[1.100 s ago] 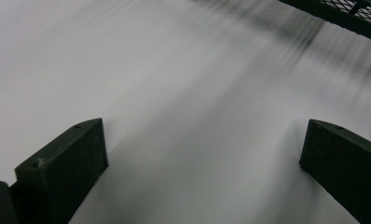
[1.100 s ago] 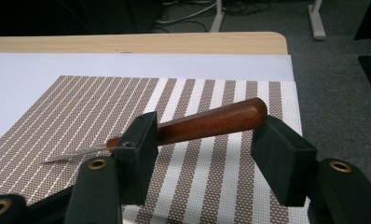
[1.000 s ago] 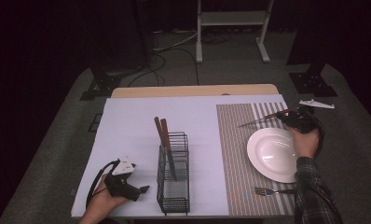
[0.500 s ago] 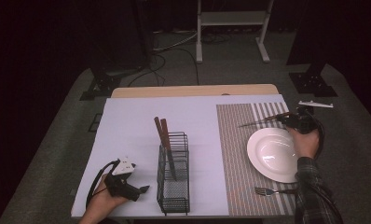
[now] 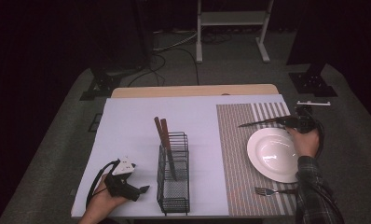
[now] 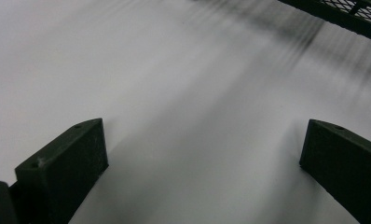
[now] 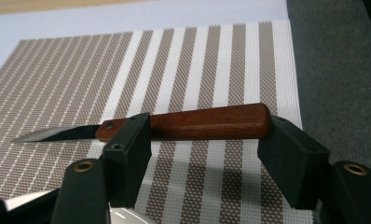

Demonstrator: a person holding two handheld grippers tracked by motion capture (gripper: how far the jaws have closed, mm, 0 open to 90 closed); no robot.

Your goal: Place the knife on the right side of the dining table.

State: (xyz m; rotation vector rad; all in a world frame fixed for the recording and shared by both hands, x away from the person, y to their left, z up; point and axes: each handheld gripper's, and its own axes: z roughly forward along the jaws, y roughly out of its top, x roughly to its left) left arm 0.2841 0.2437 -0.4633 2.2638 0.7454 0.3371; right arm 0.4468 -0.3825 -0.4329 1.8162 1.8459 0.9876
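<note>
The wooden-handled knife with the dark pointed blade (image 7: 188, 123) lies lengthwise between your right gripper's (image 7: 207, 147) fingers (image 7: 127, 140): one pad sits against the handle near the blade end, the other against its butt. The handle spans the gap, so the fingers stand fairly wide, closed on the knife end to end. In the high view the knife (image 5: 263, 123) is held over the far part of the brown-and-white striped woven placemat (image 5: 235, 154), blade pointing toward the middle of the surface, just beyond the round white plate (image 5: 274, 154).

Your left gripper (image 5: 127, 186) rests low at the near left of the pale surface (image 5: 127, 126), its fingers (image 6: 67, 158) spread wide with nothing between them, only bare surface. Just beside it stands the black wire-mesh cutlery basket (image 5: 174, 179), with two brown wooden handles (image 5: 161, 130) leaning out of it. A silver fork (image 5: 270, 190) lies on the placemat's near edge, beside the plate.
</note>
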